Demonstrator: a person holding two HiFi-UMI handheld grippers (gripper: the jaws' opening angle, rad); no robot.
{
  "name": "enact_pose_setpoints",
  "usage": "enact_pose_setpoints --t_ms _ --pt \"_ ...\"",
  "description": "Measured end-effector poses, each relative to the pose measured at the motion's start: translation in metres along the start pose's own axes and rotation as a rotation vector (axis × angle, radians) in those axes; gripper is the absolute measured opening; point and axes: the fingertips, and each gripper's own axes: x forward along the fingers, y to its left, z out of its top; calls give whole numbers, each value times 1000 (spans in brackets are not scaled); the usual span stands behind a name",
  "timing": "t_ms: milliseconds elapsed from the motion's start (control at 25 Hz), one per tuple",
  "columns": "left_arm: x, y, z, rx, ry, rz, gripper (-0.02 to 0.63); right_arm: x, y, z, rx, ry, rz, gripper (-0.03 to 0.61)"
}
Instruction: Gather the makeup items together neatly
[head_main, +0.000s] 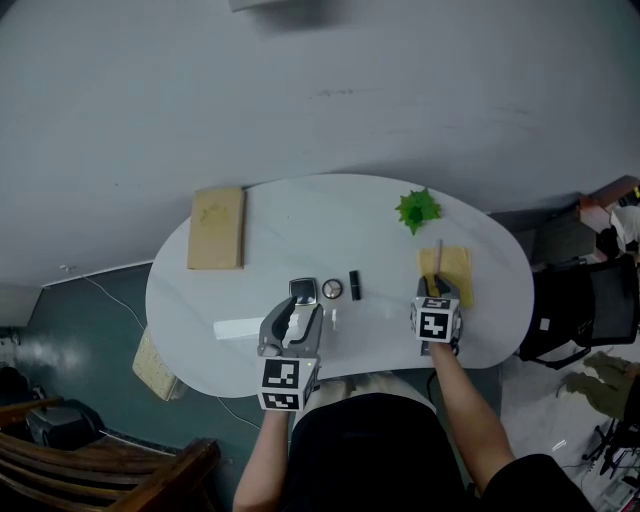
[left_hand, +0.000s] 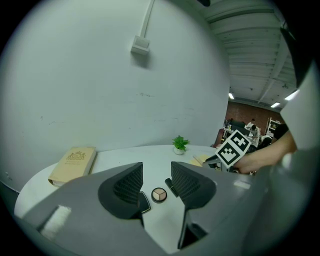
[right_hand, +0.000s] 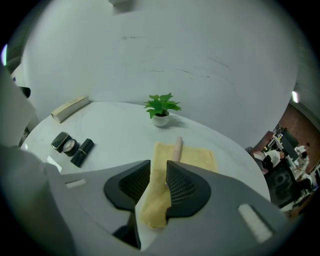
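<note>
table (head_main: 300, 225): smooth white, slight sheen | cloth (head_main: 455, 268): yellow, soft nap | lipstick (head_main: 354, 285): glossy black plastic

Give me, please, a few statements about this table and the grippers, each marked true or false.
1. The left gripper is open and empty. True.
2. The plant stands on the book. False: they stand well apart.
3. A tube lies on the cloth. True.
4. The round compact lies between the square compact and the lipstick. True.
5. The right gripper holds the lipstick. False: it is shut on the cloth.
</note>
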Motion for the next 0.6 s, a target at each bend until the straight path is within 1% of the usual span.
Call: enact_pose_setpoints --t_ms 240,600 --pt "0 -10 1 -2 3 25 175 16 -20 -8 21 29 -11 109" --pt "-8 -23 -5 -13 9 62 175 29 -23 -21 31 64 17 106"
